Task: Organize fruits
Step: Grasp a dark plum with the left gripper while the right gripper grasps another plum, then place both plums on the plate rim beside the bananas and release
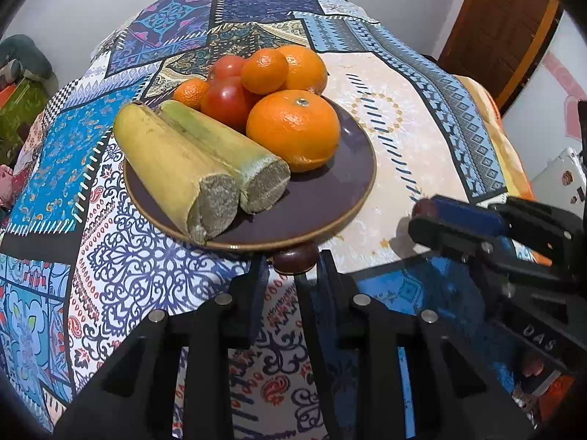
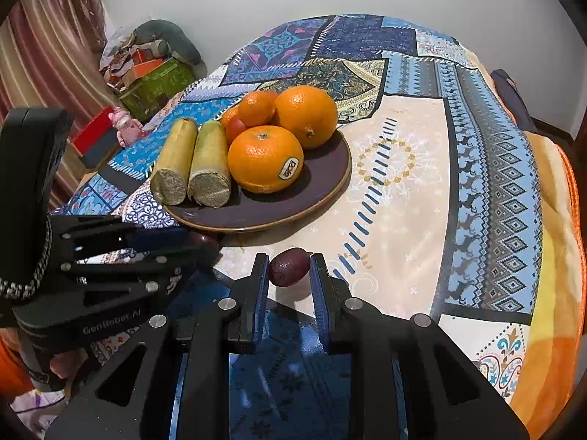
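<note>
A dark passion fruit (image 2: 289, 267) is clamped by the right tool (image 2: 289, 269). Another (image 1: 295, 257) is gripped by the left tool (image 1: 293, 262) beside the plate (image 1: 330, 198).

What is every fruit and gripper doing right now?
Left gripper: shut on a dark fruit.
Right gripper: shut on a purple fruit.
Plate: on the tablecloth, full.
Sugarcane pieces: lying side by side on plate.
Oranges: piled on plate.
Tomatoes: among the oranges.
</note>
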A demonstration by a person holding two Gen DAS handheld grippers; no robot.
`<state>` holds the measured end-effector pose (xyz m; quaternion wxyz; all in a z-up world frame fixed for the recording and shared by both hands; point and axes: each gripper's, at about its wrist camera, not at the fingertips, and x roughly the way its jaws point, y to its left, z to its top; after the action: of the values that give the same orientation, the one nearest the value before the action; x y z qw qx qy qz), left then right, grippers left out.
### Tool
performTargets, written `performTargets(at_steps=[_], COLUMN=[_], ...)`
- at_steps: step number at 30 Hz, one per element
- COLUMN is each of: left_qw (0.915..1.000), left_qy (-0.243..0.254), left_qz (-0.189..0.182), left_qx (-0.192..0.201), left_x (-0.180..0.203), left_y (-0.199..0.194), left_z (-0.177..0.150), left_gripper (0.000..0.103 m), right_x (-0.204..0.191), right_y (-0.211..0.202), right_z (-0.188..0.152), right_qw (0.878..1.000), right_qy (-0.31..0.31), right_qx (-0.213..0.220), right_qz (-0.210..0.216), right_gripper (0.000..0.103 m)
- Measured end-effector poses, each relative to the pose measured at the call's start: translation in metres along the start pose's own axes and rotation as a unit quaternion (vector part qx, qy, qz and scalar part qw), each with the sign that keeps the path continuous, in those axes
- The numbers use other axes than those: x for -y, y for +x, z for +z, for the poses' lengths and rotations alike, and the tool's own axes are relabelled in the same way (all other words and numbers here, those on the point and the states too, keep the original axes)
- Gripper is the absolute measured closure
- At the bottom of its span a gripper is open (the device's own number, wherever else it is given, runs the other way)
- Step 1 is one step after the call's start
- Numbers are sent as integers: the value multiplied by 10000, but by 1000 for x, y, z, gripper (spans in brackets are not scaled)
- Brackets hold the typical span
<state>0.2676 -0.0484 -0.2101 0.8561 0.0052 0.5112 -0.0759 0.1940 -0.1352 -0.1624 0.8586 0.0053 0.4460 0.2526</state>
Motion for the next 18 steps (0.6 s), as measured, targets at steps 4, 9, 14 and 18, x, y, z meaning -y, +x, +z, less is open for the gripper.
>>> performTargets(at_steps=[4,9,14,18], left_qw=[10000,9995,9983,9983], left_qy=[59,7,0,7], left_qz=[-68,-144,-193,-150], left_qx=[9,272,546,563], left_x=[0,0,2,1], left_y=[-9,-29,-44,-39], left_z=[-6,-4,9,18], left_gripper=[76,76,76,76], right_x=[-2,-4,-9,-13], right_y=[-4,-7,-6,0], right_z=[3,12,19,26], right_qw=[10000,9999,9997,9997], right_qy=[-28,-40,-85,-99], right_qx=[63,151,212,230], right_qz=[-9,-7,6,42], right_gripper=[82,82,82,82])
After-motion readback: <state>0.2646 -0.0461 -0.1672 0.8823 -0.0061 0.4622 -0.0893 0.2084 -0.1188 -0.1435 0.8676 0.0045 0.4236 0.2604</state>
